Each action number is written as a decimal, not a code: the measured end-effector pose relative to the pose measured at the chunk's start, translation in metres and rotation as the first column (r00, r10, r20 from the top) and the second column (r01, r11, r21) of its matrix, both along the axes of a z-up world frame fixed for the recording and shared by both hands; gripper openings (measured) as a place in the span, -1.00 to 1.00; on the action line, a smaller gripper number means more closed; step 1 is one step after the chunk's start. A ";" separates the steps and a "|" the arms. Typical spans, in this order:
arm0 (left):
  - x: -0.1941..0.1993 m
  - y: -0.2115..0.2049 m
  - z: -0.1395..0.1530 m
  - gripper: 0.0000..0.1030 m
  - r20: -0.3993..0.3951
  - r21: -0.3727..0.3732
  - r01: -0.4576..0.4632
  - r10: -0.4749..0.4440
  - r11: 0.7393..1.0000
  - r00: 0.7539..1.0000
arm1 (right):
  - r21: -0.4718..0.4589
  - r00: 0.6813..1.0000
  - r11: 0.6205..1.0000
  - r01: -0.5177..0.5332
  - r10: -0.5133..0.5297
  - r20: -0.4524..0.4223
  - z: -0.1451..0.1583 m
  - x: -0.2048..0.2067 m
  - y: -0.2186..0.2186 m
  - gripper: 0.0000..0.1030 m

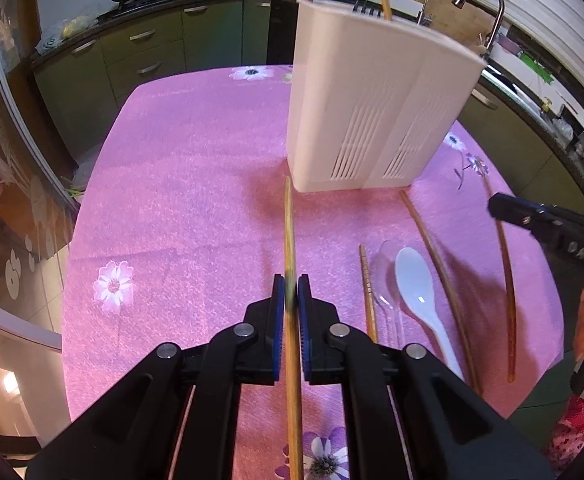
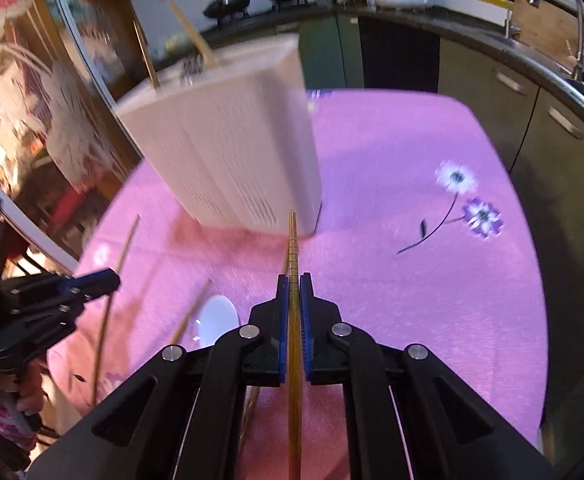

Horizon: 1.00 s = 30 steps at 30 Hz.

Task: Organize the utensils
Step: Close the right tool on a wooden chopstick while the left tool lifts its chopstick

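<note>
The left claw [image 1: 291,292] is clenched on a wooden chopstick [image 1: 290,232] partway along its length, tip aimed at the base of the white utensil holder [image 1: 371,96] toward the table's [image 1: 172,180] far edge, probably so it can be raised and dropped in beside the chopsticks already standing there. The right claw [image 2: 293,296] likewise grasps a ridged chopstick [image 2: 293,240] pointing at the same holder. Near the front edge a white spoon [image 1: 415,280], a clear spoon [image 1: 385,280] and more chopsticks [image 1: 435,256] lie flat, seemingly not yet sorted.
</note>
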<state>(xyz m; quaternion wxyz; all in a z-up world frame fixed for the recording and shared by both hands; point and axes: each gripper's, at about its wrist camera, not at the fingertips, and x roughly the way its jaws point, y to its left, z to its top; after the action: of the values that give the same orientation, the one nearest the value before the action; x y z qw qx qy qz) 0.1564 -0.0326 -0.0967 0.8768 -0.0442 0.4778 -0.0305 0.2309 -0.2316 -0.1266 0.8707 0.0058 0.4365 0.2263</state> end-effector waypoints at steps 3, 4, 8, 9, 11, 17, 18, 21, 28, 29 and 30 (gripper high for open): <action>-0.003 0.000 0.011 -0.88 0.018 -0.012 0.010 -0.010 1.000 1.000 | 0.050 0.999 0.999 0.002 -0.004 0.043 0.021 -0.011 -0.011 -0.88; -0.005 -0.001 0.015 -0.88 0.027 -0.012 0.012 -0.012 1.000 1.000 | 0.063 0.998 0.998 0.003 -0.006 0.056 0.026 -0.016 -0.014 -0.87; -0.009 -0.005 0.032 -0.88 0.061 0.009 0.023 -0.023 1.000 0.998 | 0.091 0.995 0.996 -0.001 -0.008 0.101 0.051 -0.029 -0.032 -0.87; -0.007 -0.006 0.033 -0.88 0.052 0.023 0.023 -0.024 0.999 0.998 | 0.093 0.994 0.996 -0.004 -0.006 0.107 0.055 -0.032 -0.036 -0.88; -0.002 -0.007 0.030 -0.88 0.022 0.027 0.025 -0.025 0.999 0.999 | 0.097 0.993 0.995 -0.005 -0.007 0.118 0.061 -0.036 -0.036 -0.87; 0.028 -0.004 -0.016 -0.88 -0.150 0.013 0.027 -0.024 1.000 0.988 | 0.112 0.993 0.994 -0.009 -0.004 0.116 0.058 -0.040 -0.041 -0.88; 0.030 -0.003 -0.020 -0.88 -0.161 0.013 0.026 -0.024 1.000 0.987 | 0.114 0.993 0.993 -0.009 -0.004 0.115 0.057 -0.040 -0.042 -0.88; 0.035 -0.003 -0.030 -0.88 -0.187 0.027 0.009 -0.004 1.000 0.982 | 0.115 0.994 0.993 -0.011 -0.002 0.111 0.055 -0.037 -0.042 -0.88; 0.044 -0.007 -0.038 -0.88 -0.201 0.052 0.016 -0.006 0.999 0.980 | 0.121 0.994 0.992 -0.019 0.006 0.106 0.053 -0.035 -0.039 -0.88; 0.044 -0.008 -0.037 -0.87 -0.203 0.054 0.018 -0.007 0.998 0.979 | 0.123 0.994 0.992 -0.019 0.006 0.106 0.052 -0.035 -0.039 -0.88; 0.044 -0.008 -0.037 -0.87 -0.205 0.056 0.020 -0.008 0.998 0.979 | 0.124 0.994 0.992 -0.019 0.006 0.105 0.052 -0.035 -0.039 -0.88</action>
<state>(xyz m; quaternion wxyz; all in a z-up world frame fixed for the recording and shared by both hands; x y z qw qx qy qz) 0.2008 -0.0405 -0.1337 0.8238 -0.0184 0.5663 -0.0180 0.1959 -0.2708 -0.0742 0.8890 0.0459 0.3752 0.2585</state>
